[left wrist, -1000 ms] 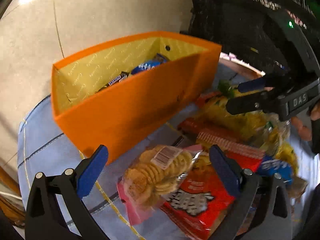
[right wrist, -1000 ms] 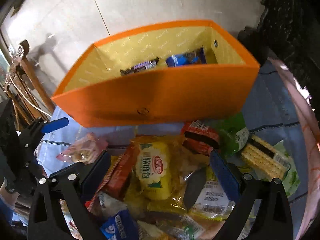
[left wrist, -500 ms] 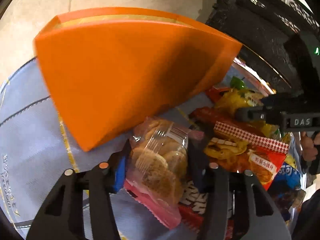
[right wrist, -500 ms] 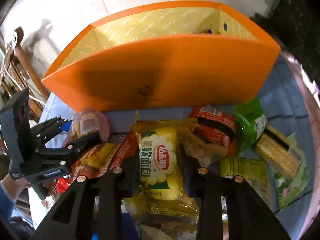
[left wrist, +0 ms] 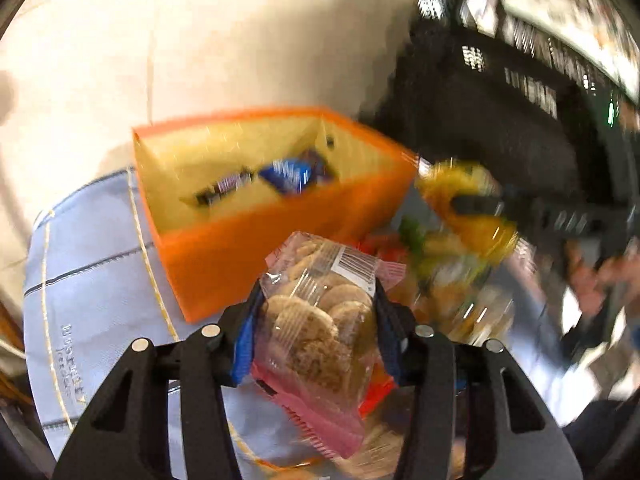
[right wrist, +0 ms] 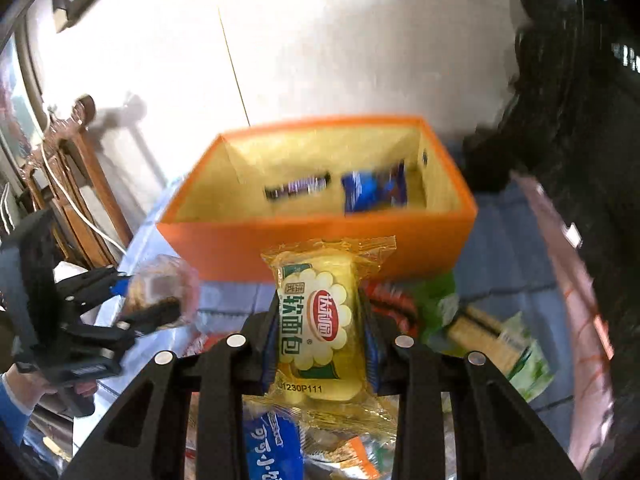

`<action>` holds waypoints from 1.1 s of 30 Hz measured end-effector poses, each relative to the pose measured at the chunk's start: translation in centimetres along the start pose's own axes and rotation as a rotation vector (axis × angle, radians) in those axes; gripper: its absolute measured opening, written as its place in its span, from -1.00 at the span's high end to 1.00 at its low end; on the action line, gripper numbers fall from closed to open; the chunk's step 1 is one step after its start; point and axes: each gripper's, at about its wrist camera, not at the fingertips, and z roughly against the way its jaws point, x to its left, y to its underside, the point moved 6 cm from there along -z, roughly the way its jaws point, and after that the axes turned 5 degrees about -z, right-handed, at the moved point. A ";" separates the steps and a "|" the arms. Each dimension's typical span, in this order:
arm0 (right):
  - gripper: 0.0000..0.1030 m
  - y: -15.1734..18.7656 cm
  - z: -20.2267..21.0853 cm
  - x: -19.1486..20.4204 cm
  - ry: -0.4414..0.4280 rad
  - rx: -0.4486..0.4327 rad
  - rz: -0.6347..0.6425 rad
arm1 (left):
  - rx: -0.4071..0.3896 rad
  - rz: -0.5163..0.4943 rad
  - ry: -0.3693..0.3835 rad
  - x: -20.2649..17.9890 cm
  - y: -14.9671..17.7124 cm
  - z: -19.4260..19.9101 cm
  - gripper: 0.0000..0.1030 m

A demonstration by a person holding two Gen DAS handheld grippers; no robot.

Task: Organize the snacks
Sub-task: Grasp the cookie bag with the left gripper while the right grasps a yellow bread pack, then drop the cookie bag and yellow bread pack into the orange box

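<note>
My left gripper [left wrist: 316, 312] is shut on a clear pink-edged cookie packet [left wrist: 320, 320], held above the table in front of the orange box [left wrist: 248, 248]. My right gripper [right wrist: 320, 320] is shut on a yellow soft-bread packet [right wrist: 316, 320], also lifted, just before the orange box [right wrist: 320, 240]. The box holds a dark chocolate bar [right wrist: 298, 186] and a blue packet [right wrist: 372, 192]. The right gripper with its yellow packet [left wrist: 468, 196] shows blurred in the left wrist view. The left gripper [right wrist: 156, 300] with the cookies shows at the left of the right wrist view.
A pile of loose snacks lies on the blue tablecloth [left wrist: 88, 280]: a blue packet [right wrist: 272, 444], a green packet [right wrist: 436, 304], a cracker pack [right wrist: 488, 336] and red wrappers [right wrist: 392, 300]. A wooden chair [right wrist: 76, 184] stands at left. Dark furniture [right wrist: 580, 100] stands at right.
Both grippers have closed on their packets and lifted them off the pile. The box interior has come into view from above in both views.
</note>
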 end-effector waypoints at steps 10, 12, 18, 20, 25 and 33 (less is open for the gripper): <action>0.34 -11.3 -3.2 -2.9 0.070 -0.104 -0.048 | 0.047 0.105 -0.496 3.5 -9.9 -0.4 0.05; 0.34 -12.3 -4.3 -3.3 0.078 -0.098 -0.064 | 0.061 0.101 -0.547 4.0 -10.8 -1.4 0.05; 0.33 -13.1 -7.0 -4.2 0.108 -0.072 -0.070 | 0.082 0.110 -0.530 4.5 -11.5 -3.3 0.05; 0.04 -13.0 -7.9 -4.3 0.102 -0.044 -0.064 | 0.081 0.094 -0.514 4.4 -11.5 -4.1 -0.05; -0.93 -12.4 -8.2 -4.4 0.108 -0.025 -0.036 | 0.036 0.017 -0.569 4.0 -11.9 -5.2 -0.92; -0.93 -10.1 -4.6 -5.4 0.101 -0.003 -0.026 | 0.111 -0.104 -0.502 1.3 -8.4 -3.5 -0.92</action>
